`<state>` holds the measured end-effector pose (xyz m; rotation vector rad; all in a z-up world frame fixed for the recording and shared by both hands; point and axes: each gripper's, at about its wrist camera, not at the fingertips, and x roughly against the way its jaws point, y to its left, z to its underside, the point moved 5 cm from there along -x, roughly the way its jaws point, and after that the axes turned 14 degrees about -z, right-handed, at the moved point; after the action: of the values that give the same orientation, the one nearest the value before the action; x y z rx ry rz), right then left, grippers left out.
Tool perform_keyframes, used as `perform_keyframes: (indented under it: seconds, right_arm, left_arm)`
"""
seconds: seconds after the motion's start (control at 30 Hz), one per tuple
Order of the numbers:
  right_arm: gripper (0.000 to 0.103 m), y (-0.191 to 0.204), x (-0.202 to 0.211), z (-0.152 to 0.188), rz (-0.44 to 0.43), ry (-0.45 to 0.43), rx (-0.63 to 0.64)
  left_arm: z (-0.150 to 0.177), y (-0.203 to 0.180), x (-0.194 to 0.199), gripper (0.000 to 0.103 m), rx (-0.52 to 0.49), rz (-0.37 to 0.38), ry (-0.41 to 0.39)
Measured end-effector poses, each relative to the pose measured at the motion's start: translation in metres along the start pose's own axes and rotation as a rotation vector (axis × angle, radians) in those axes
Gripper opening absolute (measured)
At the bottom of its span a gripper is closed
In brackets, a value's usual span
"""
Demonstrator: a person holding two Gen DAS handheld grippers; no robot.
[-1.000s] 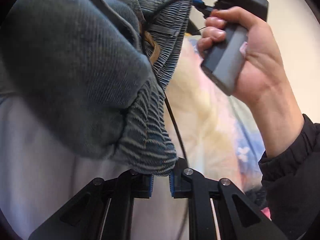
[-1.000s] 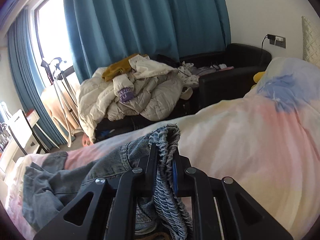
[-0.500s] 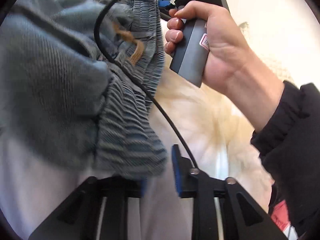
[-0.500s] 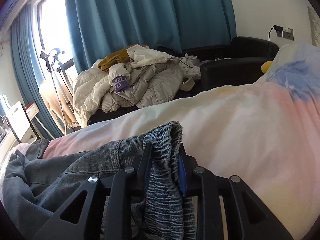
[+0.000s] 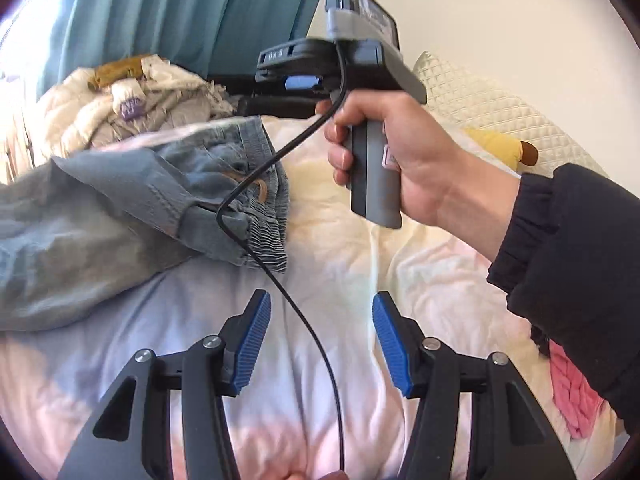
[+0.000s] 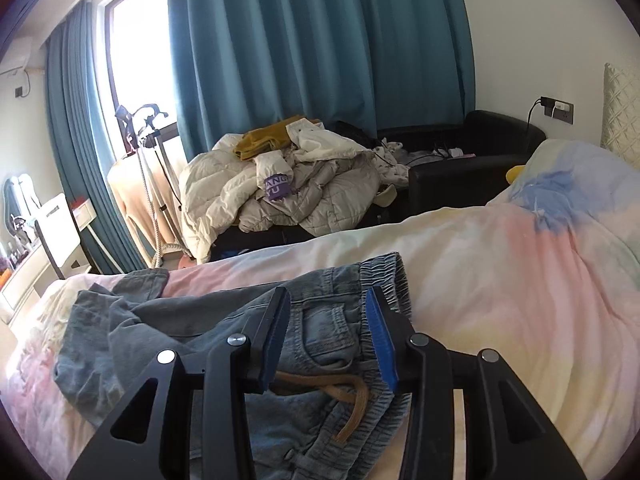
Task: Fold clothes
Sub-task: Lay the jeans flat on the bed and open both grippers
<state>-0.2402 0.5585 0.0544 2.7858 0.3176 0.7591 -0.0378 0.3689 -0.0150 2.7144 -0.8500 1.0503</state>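
Both grippers have let go of the jeans' elastic waistband, which they were pinching a second ago, and pulled back from it; their jaws have just been opening, and nothing is pressed between either pair now.

Largest first: the bed [image 6: 500, 264], under a pastel quilt, carries everything. On it the jeans [image 6: 192, 320] lie spread, legs running off toward the window side, waistband [image 5: 264, 236] toward the pillow end, its brown drawstring [image 6: 352, 396] loose on top. One leg looks rumpled and partly doubled over itself.

The left gripper [image 5: 318, 344] hangs clear over bare quilt, blue pads wide apart and empty, the jeans ahead of it and to one side. A black cable [image 5: 280, 280] from the other tool loops across its view. The right gripper [image 6: 330, 340] hovers just over the waist, jaws released, cloth seen between them but not gripped. The right hand [image 5: 400, 160] is clenched round its tool's handle.

The garment appears laid down flat for folding, so little of the fold is done. To do the next step well, I would smooth the rumpled leg first, then pinch the two ends of one edge, lift both together and carry them across evenly, keeping the cable and drawstring out of the jaws.
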Motion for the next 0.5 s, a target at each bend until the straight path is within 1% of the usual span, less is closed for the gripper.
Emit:
perform_keyframes:
  seconds: [0.13, 0.23, 0.3, 0.37, 0.5]
  right_arm:
    - [0.043, 0.044, 0.024, 0.008, -0.032, -0.003, 0.017]
    - [0.044, 0.076, 0.029, 0.019, -0.075, 0.015, 0.024]
    - [0.046, 0.098, 0.023, 0.027, -0.105, 0.037, 0.039]
    - [0.047, 0.119, 0.014, 0.035, -0.135, 0.062, 0.057]
    - [0.051, 0.159, -0.023, 0.051, -0.19, 0.128, 0.098]
  left_arm:
    - [-0.006, 0.035, 0.026, 0.055, 0.003, -0.045, -0.039]
    - [-0.001, 0.067, 0.059, 0.055, 0.057, -0.071, -0.046]
    - [0.004, 0.093, 0.076, 0.055, 0.101, -0.123, -0.058]
    - [0.008, 0.121, 0.088, 0.055, 0.118, -0.185, -0.057]
    - [0.018, 0.178, 0.088, 0.055, 0.146, -0.262, -0.048]
